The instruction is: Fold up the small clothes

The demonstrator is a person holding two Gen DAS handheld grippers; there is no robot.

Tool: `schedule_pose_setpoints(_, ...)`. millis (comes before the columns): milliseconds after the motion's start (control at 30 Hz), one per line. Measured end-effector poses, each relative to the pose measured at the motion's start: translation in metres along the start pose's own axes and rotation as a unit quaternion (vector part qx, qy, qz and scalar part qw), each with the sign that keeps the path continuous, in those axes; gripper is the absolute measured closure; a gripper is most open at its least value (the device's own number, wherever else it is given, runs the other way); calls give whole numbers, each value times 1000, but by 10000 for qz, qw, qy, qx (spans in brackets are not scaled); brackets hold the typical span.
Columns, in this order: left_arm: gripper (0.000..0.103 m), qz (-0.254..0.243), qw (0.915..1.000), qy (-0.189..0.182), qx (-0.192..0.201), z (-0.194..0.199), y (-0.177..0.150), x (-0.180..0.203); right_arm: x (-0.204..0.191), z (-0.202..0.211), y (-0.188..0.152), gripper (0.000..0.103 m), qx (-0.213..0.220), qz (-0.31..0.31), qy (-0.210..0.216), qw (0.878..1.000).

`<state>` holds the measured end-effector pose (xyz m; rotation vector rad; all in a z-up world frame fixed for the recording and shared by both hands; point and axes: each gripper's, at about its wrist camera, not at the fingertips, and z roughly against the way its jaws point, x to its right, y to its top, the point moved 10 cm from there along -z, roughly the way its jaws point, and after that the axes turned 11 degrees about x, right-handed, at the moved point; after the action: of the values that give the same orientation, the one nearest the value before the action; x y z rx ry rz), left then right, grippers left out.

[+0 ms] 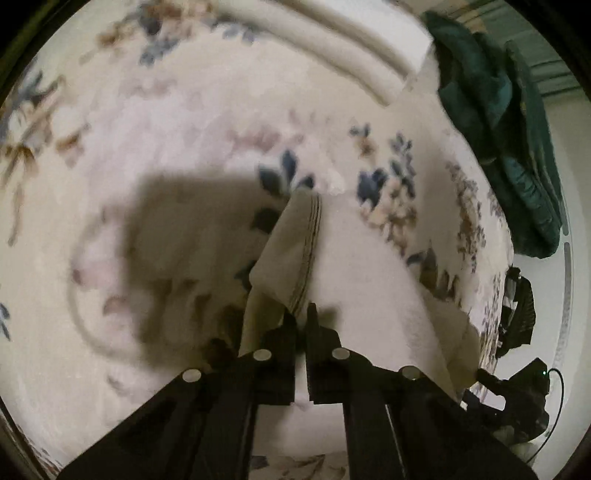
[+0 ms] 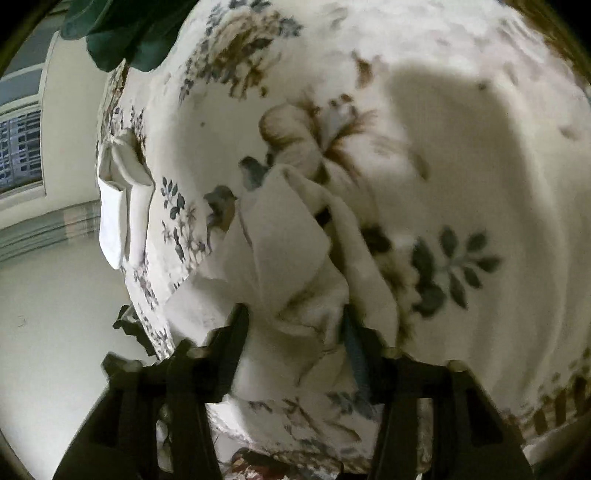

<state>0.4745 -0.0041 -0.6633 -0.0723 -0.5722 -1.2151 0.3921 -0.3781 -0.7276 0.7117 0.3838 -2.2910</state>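
Note:
A small cream-white garment [image 1: 291, 251] with a dark-stitched hem hangs bunched over the floral bedspread [image 1: 155, 122]. My left gripper [image 1: 301, 317] is shut on its hem edge and holds it lifted. In the right wrist view the same garment [image 2: 284, 254] is crumpled between my fingers. My right gripper [image 2: 295, 325] has its jaws apart with cloth lying between them; a grip does not show. The bedspread [image 2: 461, 166] lies under it.
A dark green garment [image 1: 517, 133] lies at the bed's far right; it also shows in the right wrist view [image 2: 125, 33]. A folded white cloth [image 2: 123, 206] sits near the bed edge. A white pillow [image 1: 351, 48] lies at the back. The right gripper's black body [image 1: 517, 384] shows beside the bed edge.

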Motion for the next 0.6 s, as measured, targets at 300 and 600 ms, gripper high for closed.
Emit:
schedule_pose_setpoints(300,101,670,9972,-280,193,54,-8,-12,-33,25,25,93,373,540,-195,9977)
schedule_pose_setpoints(600,50,769,9968,-212,3,42,-19,-29,-3,13,25,47,-286,706,-814,9938)
